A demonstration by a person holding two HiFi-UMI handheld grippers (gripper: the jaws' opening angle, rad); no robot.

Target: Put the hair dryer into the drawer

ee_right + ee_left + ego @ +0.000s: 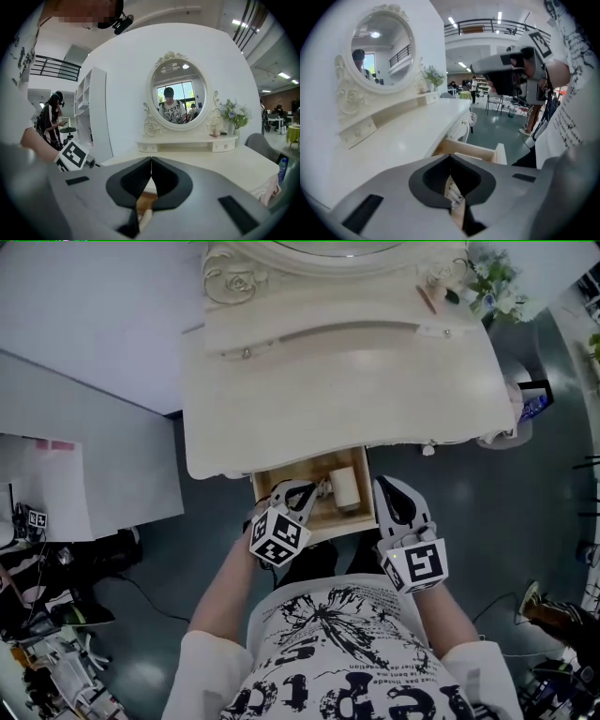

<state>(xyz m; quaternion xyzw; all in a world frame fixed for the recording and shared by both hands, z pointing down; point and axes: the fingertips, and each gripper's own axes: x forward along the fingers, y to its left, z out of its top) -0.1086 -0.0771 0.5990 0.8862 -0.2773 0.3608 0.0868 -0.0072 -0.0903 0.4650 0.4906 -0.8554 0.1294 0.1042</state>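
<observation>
Cream barrel-shaped hair dryer [347,487] already inside open pale wooden drawer [330,515], long axis roughly front-to-back. Left gripper [302,491] over drawer's left half, right gripper [389,487] beside its right wall. Both jaws together, empty.

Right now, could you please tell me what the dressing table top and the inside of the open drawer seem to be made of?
Dressing table top: probably painted wood or board, cream with a satin finish; it shows soft glare and no grain. Drawer inside: apparently bare light wood or plywood, matt; tan and unpainted-looking beside the cream.
</observation>
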